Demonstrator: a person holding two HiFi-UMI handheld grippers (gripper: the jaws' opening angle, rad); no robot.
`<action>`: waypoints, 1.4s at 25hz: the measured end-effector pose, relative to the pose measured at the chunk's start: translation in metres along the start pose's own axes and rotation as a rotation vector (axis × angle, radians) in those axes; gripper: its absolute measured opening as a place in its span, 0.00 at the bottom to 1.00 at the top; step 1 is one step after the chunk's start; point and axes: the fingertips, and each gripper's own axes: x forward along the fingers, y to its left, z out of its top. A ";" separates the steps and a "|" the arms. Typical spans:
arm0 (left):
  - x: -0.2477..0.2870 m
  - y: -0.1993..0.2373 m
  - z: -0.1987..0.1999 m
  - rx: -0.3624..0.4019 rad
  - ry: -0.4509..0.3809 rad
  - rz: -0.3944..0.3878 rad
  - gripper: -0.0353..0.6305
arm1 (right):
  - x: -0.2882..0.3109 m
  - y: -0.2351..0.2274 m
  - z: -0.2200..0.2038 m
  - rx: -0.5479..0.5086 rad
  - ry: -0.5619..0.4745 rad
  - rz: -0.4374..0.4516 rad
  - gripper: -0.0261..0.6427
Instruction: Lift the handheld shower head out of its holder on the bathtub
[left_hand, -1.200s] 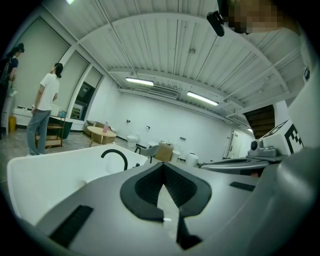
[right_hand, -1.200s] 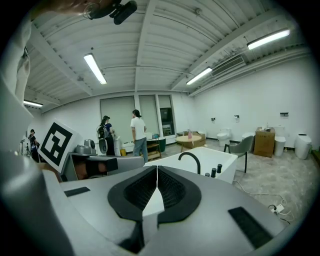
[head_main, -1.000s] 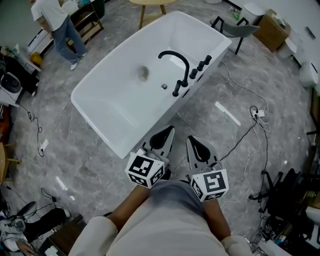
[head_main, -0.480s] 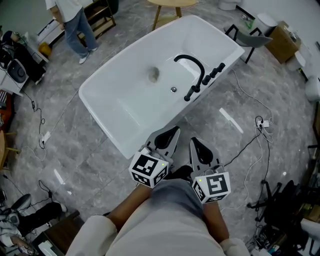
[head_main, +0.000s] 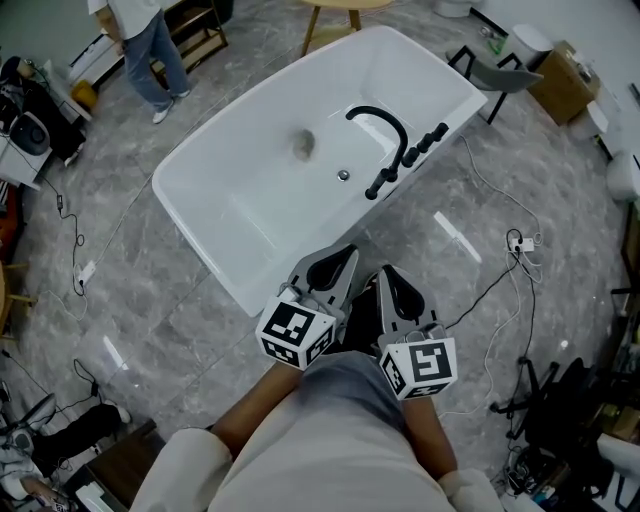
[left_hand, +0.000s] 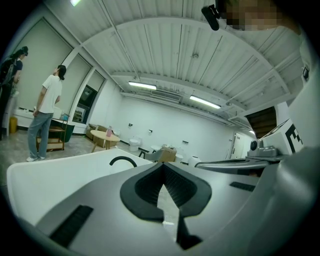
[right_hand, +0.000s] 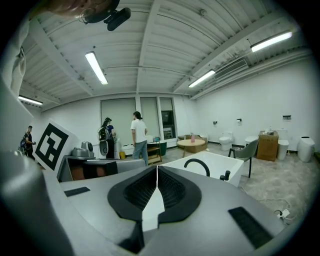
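The white bathtub (head_main: 200, 215) lies ahead of me on the grey floor. On its far right rim stands a black arched spout (head_main: 382, 122) and a row of black fittings (head_main: 412, 155); the slim upright piece at the near end (head_main: 378, 186) looks like the handheld shower head in its holder. My left gripper (head_main: 345, 252) and right gripper (head_main: 386, 272) are side by side, short of the tub's near corner, both shut and empty. The left gripper view shows the shut left gripper (left_hand: 162, 165) with the spout (left_hand: 122, 160) beyond. The right gripper view shows the shut right gripper (right_hand: 156, 167), the spout (right_hand: 196, 165) and the fittings (right_hand: 225, 175).
A person (head_main: 150, 40) stands beyond the tub's far left end near shelves. Cables and a power strip (head_main: 518, 238) lie on the floor to the right. A grey chair (head_main: 500, 70), a cardboard box (head_main: 565, 65) and a round wooden table (head_main: 350, 8) stand behind the tub.
The tub and its spout sit a little further right in the head view than a second ago. Both grippers have edged slightly along with me and stay shut.
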 end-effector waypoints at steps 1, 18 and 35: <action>0.003 0.001 0.000 0.003 0.003 -0.002 0.06 | 0.002 -0.004 0.001 0.002 -0.002 -0.006 0.07; 0.064 0.017 -0.019 -0.027 0.075 -0.003 0.06 | 0.045 -0.055 -0.008 0.040 0.046 -0.004 0.07; 0.126 0.045 -0.043 -0.079 0.109 0.053 0.06 | 0.091 -0.108 -0.031 0.074 0.110 0.039 0.07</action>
